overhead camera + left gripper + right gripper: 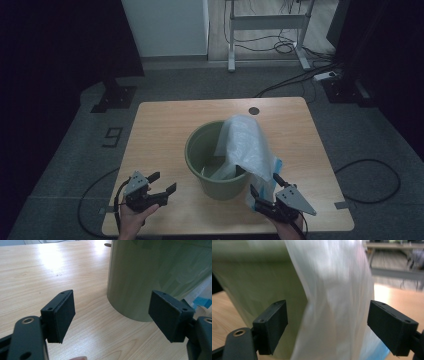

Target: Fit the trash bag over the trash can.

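High view, nearest edge first: the left gripper [159, 186] sits at the front-left of the worktop [165, 125] with its jaws spread and nothing between them. The right gripper [264, 188] sits at the front-right, jaws likewise spread wide and empty, aimed at the hanging plastic.

In the right gripper view, the bag [334, 302] hangs directly ahead, between the two black pads but not touching either. It is thin, translucent white film, creased and limp, with a blue edge low on the right.

Just beyond the grippers stands the bucket [200, 150], a round, olive-green, straight-walled plastic pail, upright near the worktop centre. The bag is draped over its right rim, part inside and part trailing down the outer wall to the worktop.

Handling judgement:
- The bag is probably very light, soft and slippery; it will fold and slip rather than hold shape.
- Best hold: pinch a gathered fold of the hanging outer part, near the rim, not a single layer.
- The bucket looks rigid, smooth and light enough to slide if the film drags; bracing its wall with the left gripper may help.

The worktop is pale wood-grain laminate, smooth, with a dark round grommet [254, 110] at its far edge.
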Demonstrator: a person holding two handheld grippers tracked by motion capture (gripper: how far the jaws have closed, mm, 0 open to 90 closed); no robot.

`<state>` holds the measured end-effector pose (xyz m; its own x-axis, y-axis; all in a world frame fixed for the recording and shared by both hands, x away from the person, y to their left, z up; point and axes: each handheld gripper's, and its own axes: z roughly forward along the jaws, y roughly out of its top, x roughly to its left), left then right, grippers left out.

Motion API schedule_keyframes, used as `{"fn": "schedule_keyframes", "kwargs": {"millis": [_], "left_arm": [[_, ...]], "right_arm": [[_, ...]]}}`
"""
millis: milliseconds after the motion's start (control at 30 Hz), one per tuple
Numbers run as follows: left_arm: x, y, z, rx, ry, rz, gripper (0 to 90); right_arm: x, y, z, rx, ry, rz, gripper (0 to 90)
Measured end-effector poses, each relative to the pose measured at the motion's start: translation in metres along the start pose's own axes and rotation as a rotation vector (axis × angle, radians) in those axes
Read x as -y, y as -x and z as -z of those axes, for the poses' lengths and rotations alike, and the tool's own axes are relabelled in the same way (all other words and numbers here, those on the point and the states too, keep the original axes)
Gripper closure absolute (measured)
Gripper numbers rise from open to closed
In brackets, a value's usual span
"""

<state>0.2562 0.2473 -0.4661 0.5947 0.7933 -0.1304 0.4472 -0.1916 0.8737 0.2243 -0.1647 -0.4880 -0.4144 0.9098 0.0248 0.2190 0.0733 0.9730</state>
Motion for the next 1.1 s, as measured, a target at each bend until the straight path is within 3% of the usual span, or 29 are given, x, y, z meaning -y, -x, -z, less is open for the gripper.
{"fn": "schedule_keyframes", "kwargs": {"millis": [33,133,167,200,233,367,533,633,733,767,833,900,933,1000,1067,1100], "left_arm": [[-0.001,0.0,0.001,0.001,0.003,-0.001,21.1],[-0.001,0.0,0.0,0.002,0.005,0.001,21.1],[-0.001,0.0,0.0,0.003,0.004,0.002,21.1],[-0.001,0.0,0.0,0.003,0.003,0.002,21.1],[-0.001,0.0,0.0,0.003,0.003,0.002,21.1],[-0.001,0.0,0.001,0.002,0.007,0.001,21.2],[-0.004,0.003,0.003,0.002,0.016,-0.005,21.3],[-0.008,0.004,0.006,0.01,0.047,0.027,22.1],[-0.01,0.006,0.008,0.001,0.064,0.026,22.6],[-0.011,0.007,0.009,-0.005,0.072,0.022,23.0],[-0.014,0.009,0.011,-0.011,0.092,0.017,23.0],[-0.017,0.012,0.013,-0.019,0.106,0.011,23.0],[-0.02,0.014,0.015,-0.021,0.111,0.006,23.0],[-0.027,0.019,0.018,-0.013,0.115,-0.001,23.0],[-0.034,0.023,0.02,-0.008,0.123,-0.002,23.0],[-0.042,0.028,0.022,0.002,0.135,-0.001,22.9]], "right_arm": [[0.01,0.001,-0.006,0.005,-0.031,-0.026,16.7],[0.018,0.001,-0.011,0.024,-0.05,-0.03,23.8],[0.02,0.002,-0.012,0.036,-0.051,-0.023,29.7],[0.02,0.004,-0.013,0.046,-0.054,-0.016,48.1],[0.02,0.004,-0.013,0.046,-0.054,-0.016,48.1],[0.021,0.014,-0.012,0.049,-0.072,-0.018,77.5],[0.018,0.024,-0.01,0.087,-0.052,-0.033,85.3],[0.005,0.038,-0.006,0.119,0.01,-0.067,88.6],[-0.004,0.043,-0.004,0.123,0.044,-0.077,88.8],[-0.017,0.048,0.0,0.134,0.091,-0.086,88.8],[-0.022,0.05,0.002,0.137,0.107,-0.087,88.8],[-0.043,0.055,0.007,0.144,0.172,-0.095,88.8],[-0.043,0.055,0.007,0.144,0.172,-0.095,88.8],[-0.068,0.056,0.012,0.134,0.23,-0.086,88.7],[-0.074,0.055,0.014,0.131,0.244,-0.082,88.7],[-0.091,0.051,0.017,0.119,0.278,-0.059,88.6]]}}
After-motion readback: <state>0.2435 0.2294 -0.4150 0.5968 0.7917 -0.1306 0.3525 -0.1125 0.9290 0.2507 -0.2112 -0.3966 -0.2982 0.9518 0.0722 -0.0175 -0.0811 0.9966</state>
